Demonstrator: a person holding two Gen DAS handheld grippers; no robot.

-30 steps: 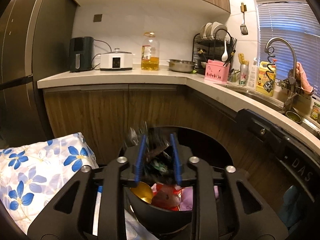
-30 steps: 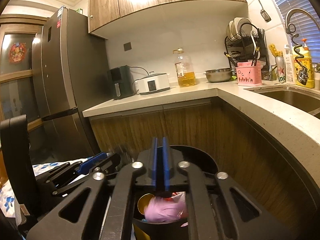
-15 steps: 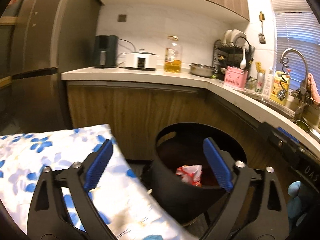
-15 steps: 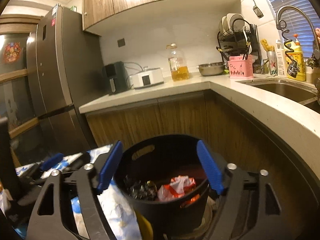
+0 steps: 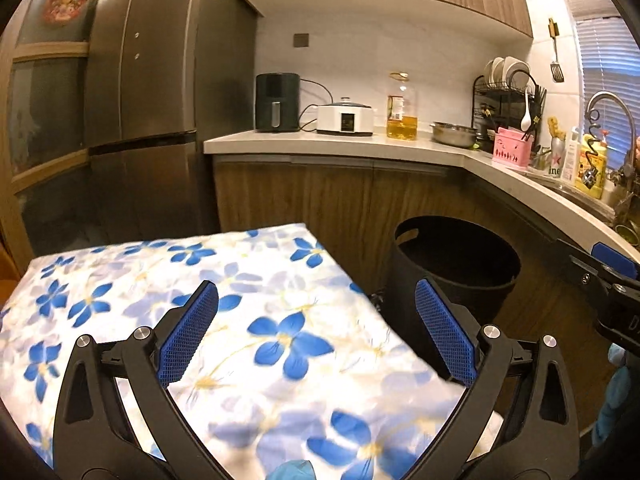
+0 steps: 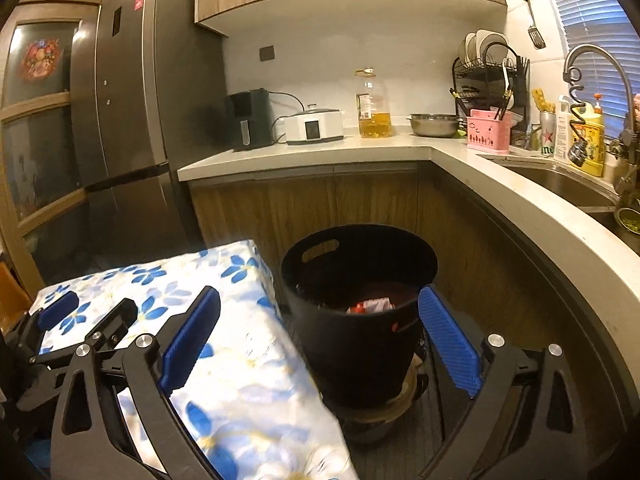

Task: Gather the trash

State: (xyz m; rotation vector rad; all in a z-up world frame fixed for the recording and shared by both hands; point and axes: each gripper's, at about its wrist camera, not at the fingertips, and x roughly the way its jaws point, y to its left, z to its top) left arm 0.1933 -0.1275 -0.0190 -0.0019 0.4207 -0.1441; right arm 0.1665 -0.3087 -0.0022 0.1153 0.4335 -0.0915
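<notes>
A black round bin (image 6: 360, 312) stands on the floor by the counter corner, with red and white trash (image 6: 370, 306) inside. It also shows in the left wrist view (image 5: 456, 268), its contents hidden there. My right gripper (image 6: 320, 340) is open and empty, in front of the bin and above the table edge. My left gripper (image 5: 316, 336) is open and empty above the flowered tablecloth (image 5: 200, 304), left of the bin. The left gripper also shows at the left of the right wrist view (image 6: 86, 320).
The table with the blue-flower cloth (image 6: 224, 360) sits left of the bin. A wooden cabinet and L-shaped counter (image 6: 500, 184) wrap behind and right. A tall fridge (image 5: 152, 100) stands at left. The counter bears an oil bottle (image 6: 374, 106), a pink basket (image 6: 490, 134) and a sink.
Both grippers opened and dropped their trash into the bin, then drew back and up. The left gripper swung left over the tablecloth.
</notes>
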